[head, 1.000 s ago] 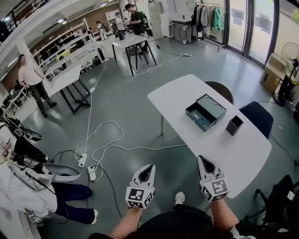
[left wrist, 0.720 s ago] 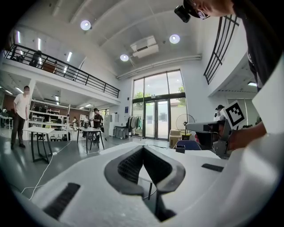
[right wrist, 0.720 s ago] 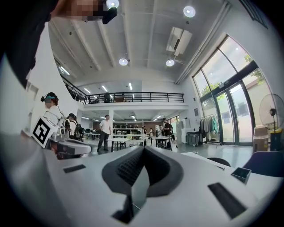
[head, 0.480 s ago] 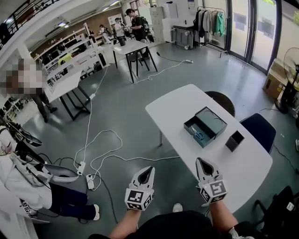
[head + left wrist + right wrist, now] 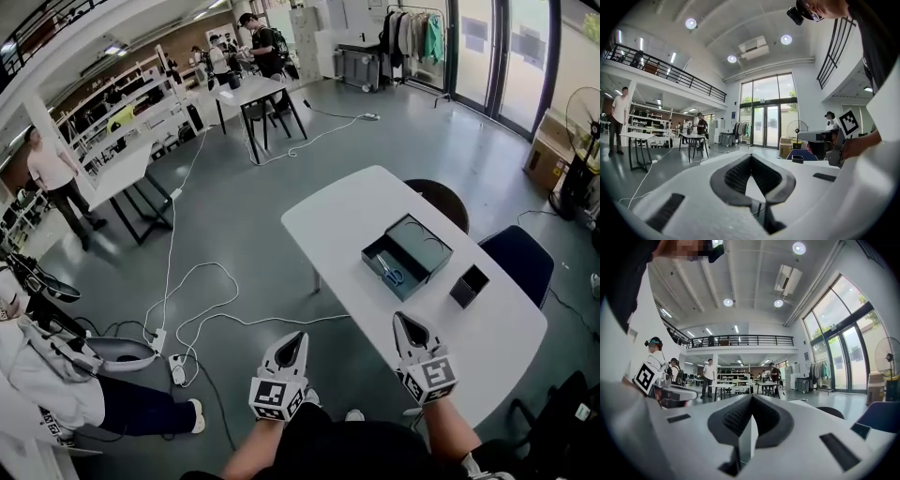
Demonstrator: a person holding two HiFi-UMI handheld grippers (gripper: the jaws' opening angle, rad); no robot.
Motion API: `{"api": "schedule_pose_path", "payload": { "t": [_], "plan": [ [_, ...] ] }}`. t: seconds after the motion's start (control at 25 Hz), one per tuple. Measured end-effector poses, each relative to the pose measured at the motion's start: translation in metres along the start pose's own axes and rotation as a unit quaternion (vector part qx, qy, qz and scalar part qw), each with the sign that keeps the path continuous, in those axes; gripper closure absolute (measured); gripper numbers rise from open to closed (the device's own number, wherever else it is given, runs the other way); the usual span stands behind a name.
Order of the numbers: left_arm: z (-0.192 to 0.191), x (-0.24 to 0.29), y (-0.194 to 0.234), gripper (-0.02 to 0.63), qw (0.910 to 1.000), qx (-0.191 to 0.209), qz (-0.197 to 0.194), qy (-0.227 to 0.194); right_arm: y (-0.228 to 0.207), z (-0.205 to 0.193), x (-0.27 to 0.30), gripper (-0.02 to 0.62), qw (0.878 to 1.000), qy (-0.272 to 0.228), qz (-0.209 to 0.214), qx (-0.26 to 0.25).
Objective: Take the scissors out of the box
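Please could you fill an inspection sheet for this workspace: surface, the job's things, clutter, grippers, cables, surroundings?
Surface: white table with rounded corners.
Job's things: open dark box on the table; blue-handled scissors lie inside it.
Clutter: small dark container beside the box.
Grippers: left gripper and right gripper both shut, fingers empty, well short of the box.
Cables: white cables and a power strip on the floor, left of the table.
Surroundings: two chairs behind the table; a person standing far off.
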State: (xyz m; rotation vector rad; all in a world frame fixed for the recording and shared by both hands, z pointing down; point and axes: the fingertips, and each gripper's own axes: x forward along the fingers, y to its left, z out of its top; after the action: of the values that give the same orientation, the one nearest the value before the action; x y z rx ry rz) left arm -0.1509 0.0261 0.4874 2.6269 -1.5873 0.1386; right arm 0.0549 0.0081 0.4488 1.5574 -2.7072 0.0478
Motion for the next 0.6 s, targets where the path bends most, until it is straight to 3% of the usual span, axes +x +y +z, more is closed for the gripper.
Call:
{"api": "schedule_pose_path", "payload": {
  "t": [0.28,0.6],
  "plan": [
    [-0.002,0.050,0.025,0.595,0.9997,-0.007,-0.021,0.004,-0.022,0.002,0.040,0.589,1.000,0.002,-0.017,-0.008],
    [0.020,0.120,0.068,0.595,0.9975,-0.003,-0.071,0.006,-0.048,0.014,0.102,0.589,0.998,0.015,-0.060,-0.010]
  ]
}}
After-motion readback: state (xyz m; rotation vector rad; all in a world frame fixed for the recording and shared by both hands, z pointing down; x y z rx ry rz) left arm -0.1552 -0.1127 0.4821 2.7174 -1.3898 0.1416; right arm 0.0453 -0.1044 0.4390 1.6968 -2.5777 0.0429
